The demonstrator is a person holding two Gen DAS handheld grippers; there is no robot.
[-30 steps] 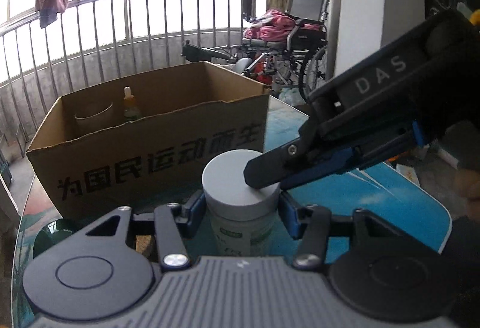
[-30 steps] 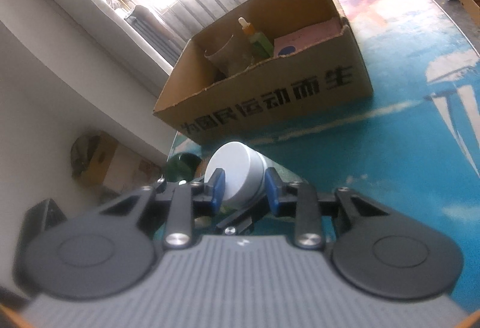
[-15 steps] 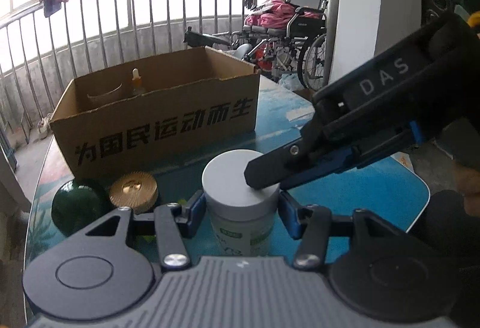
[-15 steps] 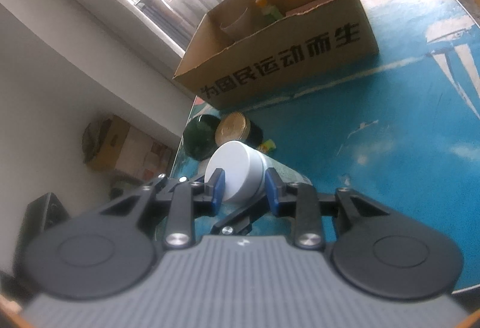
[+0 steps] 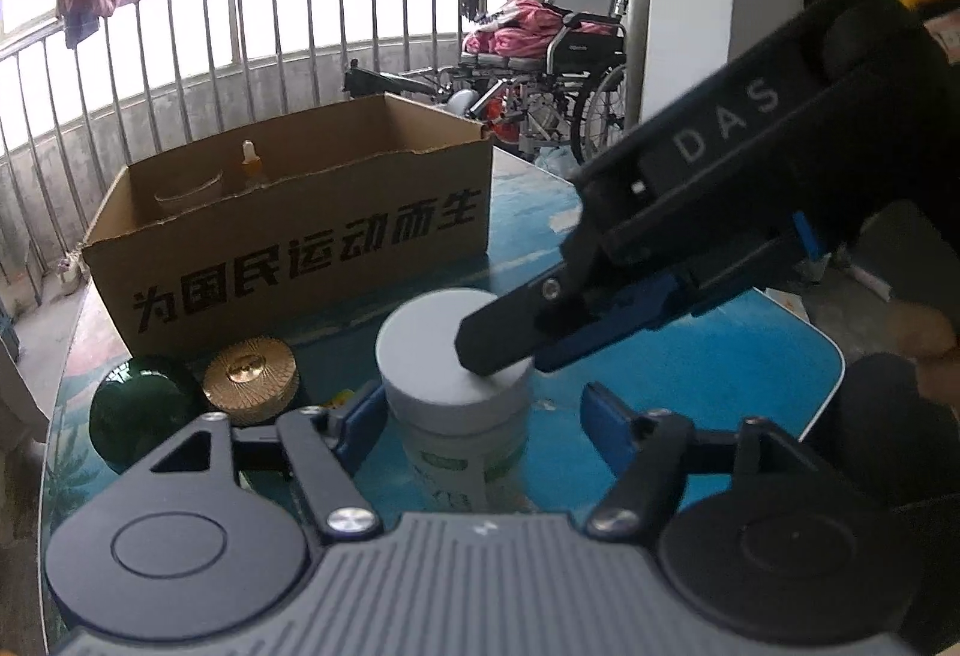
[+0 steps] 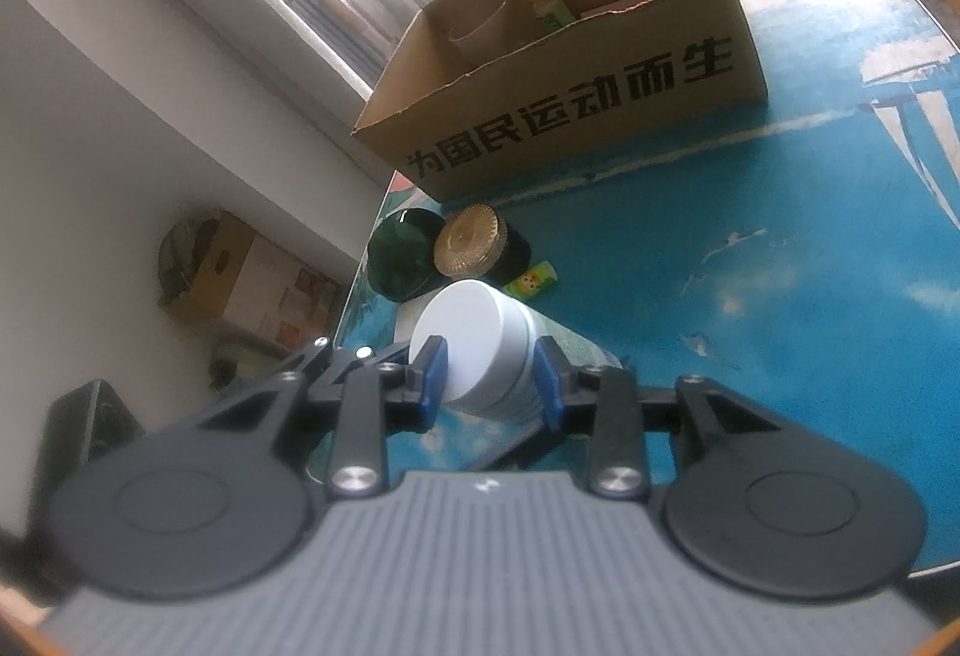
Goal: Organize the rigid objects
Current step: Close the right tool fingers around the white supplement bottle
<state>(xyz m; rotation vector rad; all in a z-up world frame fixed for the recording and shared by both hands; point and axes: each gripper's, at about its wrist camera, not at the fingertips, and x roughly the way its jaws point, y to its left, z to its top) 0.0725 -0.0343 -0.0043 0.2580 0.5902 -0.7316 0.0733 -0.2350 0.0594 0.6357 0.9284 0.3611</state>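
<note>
I am handing a white-capped bottle (image 5: 456,386) from one tool to the other, on its way to the cardboard box (image 5: 300,242) straight ahead of both. My left gripper (image 5: 480,416) is opening: its blue pads stand clear on either side of the bottle, which sits between them but is no longer pressed. My right gripper (image 6: 489,374) comes in from the right and has the cap between its pads; those jaws are easing apart a little too, though they look to be touching the cap, so I judge the bottle rests in that grip. Next I need to firm up the right hold, draw the left tool back, and carry the bottle over the near wall of the box.

The blue table (image 6: 780,296) stretches ahead. Beyond the box are a balcony railing (image 5: 240,56), hanging laundry and a wheelchair (image 5: 570,68). Just left of my left gripper stand a dark green jar (image 5: 141,410) and a gold-lidded jar (image 5: 251,377), touching each other.
</note>
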